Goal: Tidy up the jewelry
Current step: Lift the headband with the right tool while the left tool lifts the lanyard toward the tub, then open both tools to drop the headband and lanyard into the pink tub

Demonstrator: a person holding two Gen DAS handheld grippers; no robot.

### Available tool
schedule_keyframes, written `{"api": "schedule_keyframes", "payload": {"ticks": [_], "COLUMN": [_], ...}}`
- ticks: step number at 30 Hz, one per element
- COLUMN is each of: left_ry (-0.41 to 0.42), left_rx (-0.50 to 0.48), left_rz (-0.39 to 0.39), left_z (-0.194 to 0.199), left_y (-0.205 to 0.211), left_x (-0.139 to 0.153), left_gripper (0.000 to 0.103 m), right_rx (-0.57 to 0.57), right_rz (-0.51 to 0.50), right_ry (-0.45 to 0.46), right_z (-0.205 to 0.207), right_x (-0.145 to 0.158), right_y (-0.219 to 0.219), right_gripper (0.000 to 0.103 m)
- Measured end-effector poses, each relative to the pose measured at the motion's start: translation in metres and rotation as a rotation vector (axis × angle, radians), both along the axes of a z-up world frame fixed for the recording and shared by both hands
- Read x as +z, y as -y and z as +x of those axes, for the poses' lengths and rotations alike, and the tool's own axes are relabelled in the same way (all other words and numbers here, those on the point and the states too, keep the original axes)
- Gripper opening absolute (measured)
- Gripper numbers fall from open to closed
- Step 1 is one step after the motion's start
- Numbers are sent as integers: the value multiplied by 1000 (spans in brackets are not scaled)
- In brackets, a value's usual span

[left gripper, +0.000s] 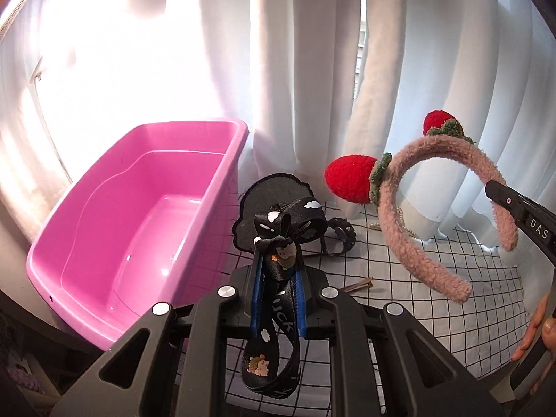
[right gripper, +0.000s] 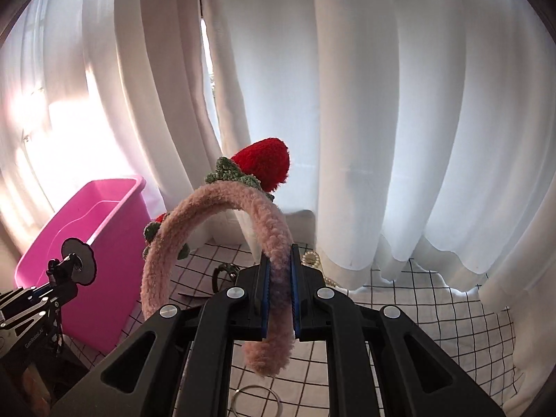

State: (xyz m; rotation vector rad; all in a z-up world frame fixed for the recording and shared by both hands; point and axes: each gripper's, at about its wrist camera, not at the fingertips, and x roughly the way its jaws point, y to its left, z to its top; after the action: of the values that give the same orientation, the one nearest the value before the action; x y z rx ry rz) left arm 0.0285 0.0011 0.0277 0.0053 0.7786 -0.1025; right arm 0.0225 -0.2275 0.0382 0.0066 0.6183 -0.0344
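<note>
The left gripper (left gripper: 278, 278) is clamped on a black ribbon hair bow (left gripper: 281, 243) printed with white clouds and small cartoon animals; its loops stand above the blue pads and its tails hang down toward 6 o'clock. At 9 o'clock from that gripper sits the pink plastic tub (left gripper: 139, 215), resting on the white grid-checked cloth (left gripper: 399, 278), with white curtains (left gripper: 295, 69) hanging behind. The right gripper (right gripper: 279, 299) is closed on one leg of a fuzzy pink headband (right gripper: 208, 205), held in the air with its arch rising toward 11 o'clock; a red strawberry (right gripper: 266, 165) with a green crocheted leaf collar sits at the top of the arch, and a second one shows partly at 9 o'clock of the band. In the left wrist view the headband hangs at 2 o'clock, well apart from the tub. On the cloth behind the bow lie a black studded band (left gripper: 342, 234), a brown hair clip (left gripper: 358, 285) and a pearl chain (left gripper: 399, 222).
</note>
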Motion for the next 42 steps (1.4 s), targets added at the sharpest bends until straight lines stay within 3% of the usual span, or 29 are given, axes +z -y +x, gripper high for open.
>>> {"api": "schedule_keyframes", "payload": {"ticks": [7, 14, 26, 38, 41, 42], "left_ry": [65, 47, -72, -220, -229, -227], "left_rx": [121, 247, 359, 391, 397, 399], "left_rz": [25, 48, 42, 35, 22, 19], "left_z": [16, 35, 80, 101, 102, 102], "left_y": [-61, -125, -200, -212, -215, -216], "left_x": [35, 37, -5, -46, -46, -46], "left_gripper": [15, 15, 16, 18, 26, 30], "right_rx": [152, 285, 398, 389, 382, 378], "right_rz": [15, 10, -63, -119, -130, -131], "right_ry": [56, 45, -103, -269, -313, -313], "right_z": [29, 63, 134, 170, 177, 177], "right_x": [29, 28, -16, -61, -66, -67], "right_y": [-83, -166, -284, -331, -333, -330], "right_gripper": [10, 10, 10, 14, 40, 55]}}
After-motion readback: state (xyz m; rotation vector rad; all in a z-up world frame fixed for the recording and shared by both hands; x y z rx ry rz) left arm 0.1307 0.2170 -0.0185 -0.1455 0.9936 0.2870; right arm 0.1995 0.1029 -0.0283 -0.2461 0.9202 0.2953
